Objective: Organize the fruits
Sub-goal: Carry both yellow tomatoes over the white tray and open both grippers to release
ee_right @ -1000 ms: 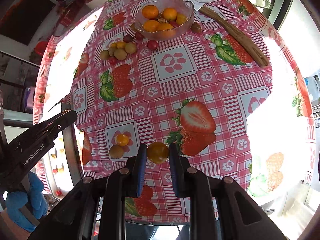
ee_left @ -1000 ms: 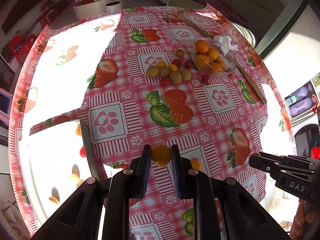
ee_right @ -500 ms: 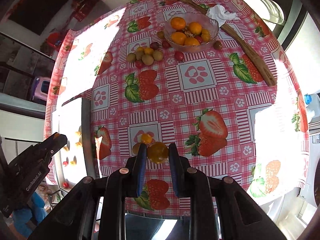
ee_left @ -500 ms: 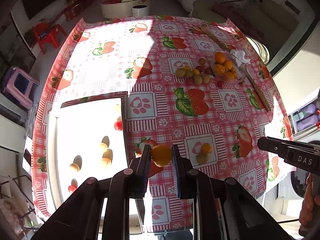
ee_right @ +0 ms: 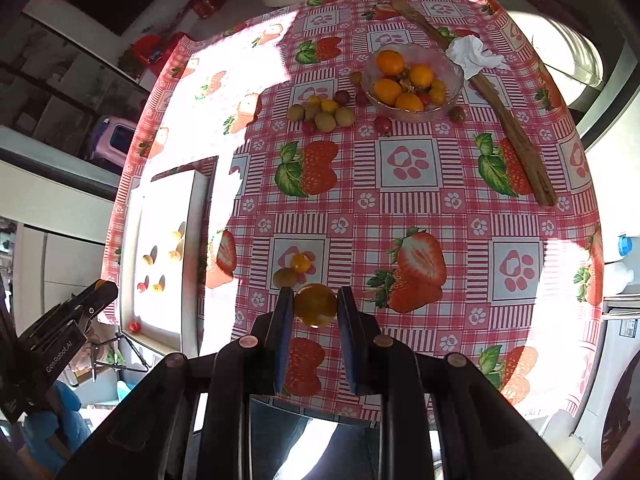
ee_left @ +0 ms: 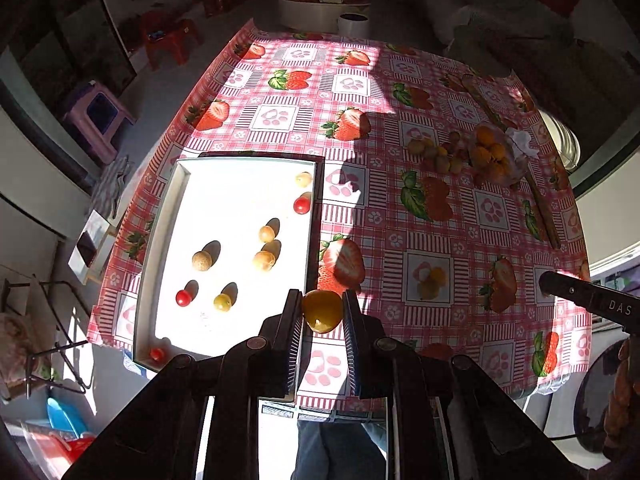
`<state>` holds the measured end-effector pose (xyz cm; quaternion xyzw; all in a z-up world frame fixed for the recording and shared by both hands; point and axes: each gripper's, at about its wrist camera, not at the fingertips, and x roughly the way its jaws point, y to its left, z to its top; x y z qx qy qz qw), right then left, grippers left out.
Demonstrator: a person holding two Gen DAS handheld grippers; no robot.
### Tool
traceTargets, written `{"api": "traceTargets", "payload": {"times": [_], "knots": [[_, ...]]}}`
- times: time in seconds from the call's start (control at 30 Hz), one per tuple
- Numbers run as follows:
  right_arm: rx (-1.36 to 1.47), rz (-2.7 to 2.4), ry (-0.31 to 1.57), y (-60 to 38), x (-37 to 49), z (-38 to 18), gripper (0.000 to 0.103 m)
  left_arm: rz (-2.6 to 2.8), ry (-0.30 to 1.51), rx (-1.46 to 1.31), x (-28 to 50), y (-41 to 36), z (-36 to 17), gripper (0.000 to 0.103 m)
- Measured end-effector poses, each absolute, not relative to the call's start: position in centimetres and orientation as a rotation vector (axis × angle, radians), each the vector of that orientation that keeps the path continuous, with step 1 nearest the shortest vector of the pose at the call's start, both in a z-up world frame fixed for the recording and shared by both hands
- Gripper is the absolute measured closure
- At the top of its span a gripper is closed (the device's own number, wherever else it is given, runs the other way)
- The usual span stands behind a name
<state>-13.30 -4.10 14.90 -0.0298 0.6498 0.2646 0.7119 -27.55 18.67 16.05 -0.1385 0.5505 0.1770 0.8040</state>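
Observation:
My left gripper [ee_left: 322, 312] is shut on a yellow-orange cherry tomato [ee_left: 322, 310], held high above the table beside the right edge of the white tray [ee_left: 164, 240]. The tray holds several small fruits, red and yellow. My right gripper [ee_right: 314, 306] is shut on a yellow-orange tomato [ee_right: 315, 305] above the table's near edge. Two small yellow fruits [ee_right: 294, 270] lie on the cloth just beyond it. A glass bowl [ee_right: 412, 114] of oranges stands far off, with a cluster of small fruits [ee_right: 324, 114] to its left.
The round table has a red strawberry-print cloth [ee_right: 404, 168]. A long wooden spoon [ee_right: 508, 128] and a crumpled white tissue [ee_right: 474, 54] lie right of the bowl. The tray sits at the table's left edge [ee_right: 132, 220]. Stools and furniture stand on the floor beyond.
Both grippers have risen and drawn back from the table with their tomatoes still held. The left one has swung left, so the whole tray is in view.

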Motion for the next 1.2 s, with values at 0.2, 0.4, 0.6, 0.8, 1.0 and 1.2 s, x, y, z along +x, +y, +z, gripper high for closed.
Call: {"api": "traceTargets", "payload": {"times": [0.2, 0.4, 0.6, 0.8, 1.0, 1.2], "knots": [[-0.07, 0.592, 1.458, -3.3, -13.8, 14.2, 0.079, 0.416, 1.175, -0.301, -28.6, 21.4, 16.2, 0.082], [-0.064, 0.585, 1.449, -0.1, -13.9, 13.8, 0.079, 0.38, 1.177, -0.302, -27.8, 26.2, 15.3, 0.082], [-0.049, 0.581, 1.47, 6.8, -15.0, 12.6, 0.079, 0.329, 1.204, -0.256, -26.4, 31.7, 13.7, 0.082], [-0.072, 0.583, 1.509, 14.9, -15.5, 10.7, 0.079, 0.274, 1.273, -0.215, -24.2, 35.6, 9.7, 0.082], [-0.119, 0.588, 1.56, 21.6, -14.8, 7.3, 0.079, 0.247, 1.336, -0.206, -21.6, 38.3, 4.9, 0.082], [-0.141, 0.585, 1.593, 26.3, -13.4, 3.6, 0.079, 0.236, 1.382, -0.222, -20.1, 39.7, 1.7, 0.082]]}}
